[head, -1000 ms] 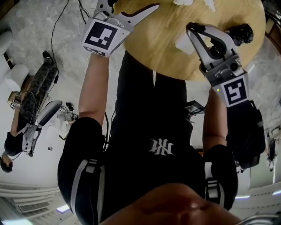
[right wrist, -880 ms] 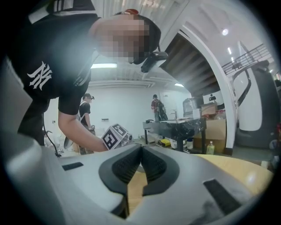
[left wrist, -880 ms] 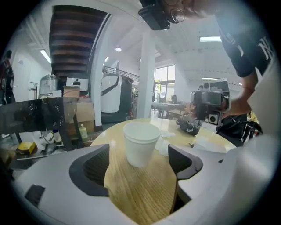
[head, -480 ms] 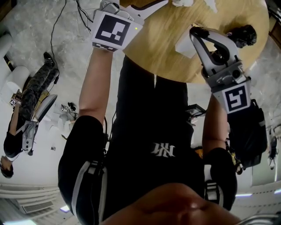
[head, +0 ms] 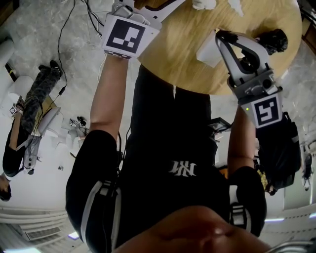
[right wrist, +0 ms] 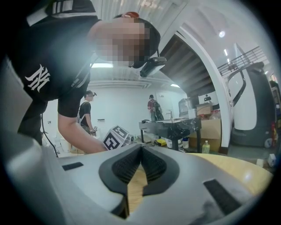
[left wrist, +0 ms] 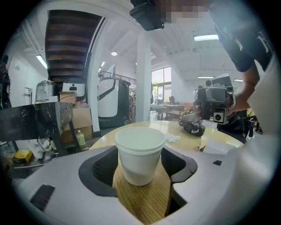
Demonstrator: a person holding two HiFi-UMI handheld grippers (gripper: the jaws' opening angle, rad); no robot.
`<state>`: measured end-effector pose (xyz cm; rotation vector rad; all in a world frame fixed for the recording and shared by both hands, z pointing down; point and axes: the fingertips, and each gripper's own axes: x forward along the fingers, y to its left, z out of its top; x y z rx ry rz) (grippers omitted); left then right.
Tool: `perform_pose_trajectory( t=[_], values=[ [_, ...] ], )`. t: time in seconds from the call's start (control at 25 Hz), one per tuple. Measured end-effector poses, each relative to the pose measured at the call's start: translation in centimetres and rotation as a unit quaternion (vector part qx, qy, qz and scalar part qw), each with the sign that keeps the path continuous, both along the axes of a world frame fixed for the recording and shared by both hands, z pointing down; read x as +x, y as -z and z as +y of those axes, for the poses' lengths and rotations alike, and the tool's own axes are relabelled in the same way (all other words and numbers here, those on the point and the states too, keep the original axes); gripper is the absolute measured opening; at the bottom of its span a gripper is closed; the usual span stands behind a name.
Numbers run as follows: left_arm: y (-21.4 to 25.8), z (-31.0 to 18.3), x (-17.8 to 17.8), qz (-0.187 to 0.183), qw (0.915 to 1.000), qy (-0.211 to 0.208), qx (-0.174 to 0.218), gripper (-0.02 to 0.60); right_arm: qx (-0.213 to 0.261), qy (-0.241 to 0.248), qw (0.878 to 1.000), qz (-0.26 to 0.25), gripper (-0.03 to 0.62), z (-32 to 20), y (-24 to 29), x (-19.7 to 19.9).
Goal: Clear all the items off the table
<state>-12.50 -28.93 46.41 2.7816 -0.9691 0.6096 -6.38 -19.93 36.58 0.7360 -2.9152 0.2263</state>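
A white paper cup (left wrist: 139,154) stands upright on the round wooden table (head: 177,54), between the jaws of my left gripper (left wrist: 140,163). These jaws have just been closing, but a gap still shows on each side of the cup, so the gripper is open. In the head view the cup is hidden beyond the top edge and only the left gripper's marker cube (head: 129,35) shows. My right gripper (head: 219,35) hovers over the table's near right part, shut and empty, beside a white folded paper (head: 206,49).
A black object (head: 272,39) lies at the table's right edge and a crumpled tissue (head: 203,4) at the far side. A black bag (head: 279,148) hangs by the right arm. Cables and a person (head: 29,118) are on the floor at left.
The left gripper has moved a little right and farther over the table. The right gripper has hardly moved. The person on the floor at left has shifted.
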Motion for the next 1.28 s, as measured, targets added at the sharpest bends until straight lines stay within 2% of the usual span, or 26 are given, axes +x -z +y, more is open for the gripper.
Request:
perform_pose_trajectory(
  t=[0.44, 0.84, 1.12, 1.28],
  values=[
    [3.4, -0.9, -1.4, 0.015, 0.9997, 0.007, 0.017, 0.314, 0.025, 0.005, 1.0, 0.003, 0.005, -0.4, 2.6, -1.2],
    [7.4, -3.1, -3.8, 0.002, 0.9991, 0.003, 0.043, 0.313, 0.061, 0.009, 0.998, -0.012, 0.003, -1.3, 6.7, -3.0],
    [10.1, -5.1, -5.1, -0.004, 0.9982, -0.003, 0.06, 0.311, 0.066, 0.016, 0.998, -0.008, 0.003, -1.2, 7.3, -4.1],
    [11.6, -6.7, -7.2, -0.003, 0.9976, -0.006, 0.069, 0.31, 0.069, 0.016, 0.997, -0.006, 0.003, -1.8, 7.5, -6.1]
  ],
)
